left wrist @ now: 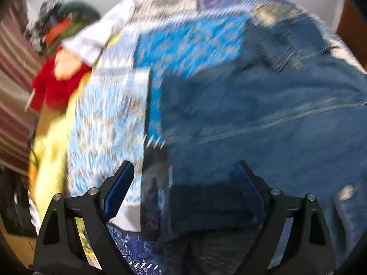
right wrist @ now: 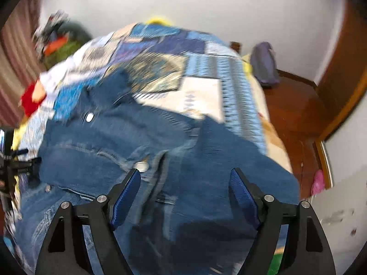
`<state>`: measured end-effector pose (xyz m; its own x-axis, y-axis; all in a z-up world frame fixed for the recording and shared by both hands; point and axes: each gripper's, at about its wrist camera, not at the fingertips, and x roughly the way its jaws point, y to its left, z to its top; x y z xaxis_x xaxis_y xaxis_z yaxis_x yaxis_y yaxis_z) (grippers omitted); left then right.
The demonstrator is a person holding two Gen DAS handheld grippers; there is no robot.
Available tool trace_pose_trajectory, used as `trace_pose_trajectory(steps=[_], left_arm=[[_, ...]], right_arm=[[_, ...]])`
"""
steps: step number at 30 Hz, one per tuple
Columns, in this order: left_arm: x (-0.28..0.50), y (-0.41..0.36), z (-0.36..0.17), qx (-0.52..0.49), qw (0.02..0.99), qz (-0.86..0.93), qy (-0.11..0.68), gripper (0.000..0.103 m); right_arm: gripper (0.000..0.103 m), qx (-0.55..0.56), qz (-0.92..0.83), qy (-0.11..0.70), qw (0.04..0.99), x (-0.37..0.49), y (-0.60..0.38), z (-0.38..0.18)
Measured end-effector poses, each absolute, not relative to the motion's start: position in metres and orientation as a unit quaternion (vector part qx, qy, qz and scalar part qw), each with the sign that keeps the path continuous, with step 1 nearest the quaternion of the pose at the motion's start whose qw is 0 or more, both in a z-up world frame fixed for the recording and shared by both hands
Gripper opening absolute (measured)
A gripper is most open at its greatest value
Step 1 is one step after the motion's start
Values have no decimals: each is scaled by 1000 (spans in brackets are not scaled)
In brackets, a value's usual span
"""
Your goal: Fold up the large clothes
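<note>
A blue denim garment (right wrist: pixel 142 142) with metal buttons lies spread and partly folded on a bed with a blue patchwork cover (right wrist: pixel 201 68). In the right wrist view my right gripper (right wrist: pixel 185 183) hangs above the denim with its jaws wide apart and nothing pinched between the blue pads. The same denim (left wrist: pixel 263 114) fills the right half of the left wrist view. My left gripper (left wrist: pixel 184 175) is open over the denim's left edge, where it meets the bed cover (left wrist: pixel 188 41). Both views are blurred.
A red cloth (left wrist: pixel 52 87) and a green and orange heap (left wrist: pixel 68 27) lie at the bed's far left by a striped curtain (left wrist: pixel 13 68). A wooden floor (right wrist: pixel 296 112) runs right of the bed, with a purple bag (right wrist: pixel 263 64) against the white wall. A black stand (right wrist: pixel 9 158) shows at the left edge.
</note>
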<state>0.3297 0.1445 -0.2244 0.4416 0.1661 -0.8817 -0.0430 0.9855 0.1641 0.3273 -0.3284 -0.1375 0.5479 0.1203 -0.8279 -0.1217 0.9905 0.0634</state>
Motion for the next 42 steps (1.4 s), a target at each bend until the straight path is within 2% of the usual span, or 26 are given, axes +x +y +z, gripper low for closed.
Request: trace_pose_trajectory(steps=[5, 11, 19, 23, 25, 28, 30, 32, 35, 42], left_arm=[[346, 93, -174, 63, 871, 4, 487, 90], [367, 26, -149, 47, 876, -69, 476, 90], [383, -63, -184, 87, 848, -124, 507, 90], [385, -84, -205, 82, 830, -142, 533, 90], [383, -92, -212, 87, 826, -146, 537, 90], [381, -96, -212, 98, 832, -141, 527, 90], [380, -95, -210, 98, 833, -140, 526, 90], [379, -92, -207, 98, 836, -134, 523, 90], [374, -85, -195, 98, 846, -128, 509, 90], [359, -57, -161, 85, 875, -109, 465, 90]], right_arm=[[85, 112, 6, 470, 875, 303, -414, -140], [85, 241, -65, 501, 829, 273, -505, -182], [85, 388, -65, 522, 757, 262, -554, -247], [83, 439, -61, 513, 735, 274, -560, -266], [77, 441, -60, 511, 736, 283, -558, -272], [56, 429, -78, 508, 743, 294, -553, -276], [33, 420, -81, 501, 753, 299, -552, -271], [22, 388, -90, 493, 773, 303, -547, -254], [18, 358, -87, 466, 805, 304, -539, -224], [12, 286, -11, 352, 891, 309, -490, -95]])
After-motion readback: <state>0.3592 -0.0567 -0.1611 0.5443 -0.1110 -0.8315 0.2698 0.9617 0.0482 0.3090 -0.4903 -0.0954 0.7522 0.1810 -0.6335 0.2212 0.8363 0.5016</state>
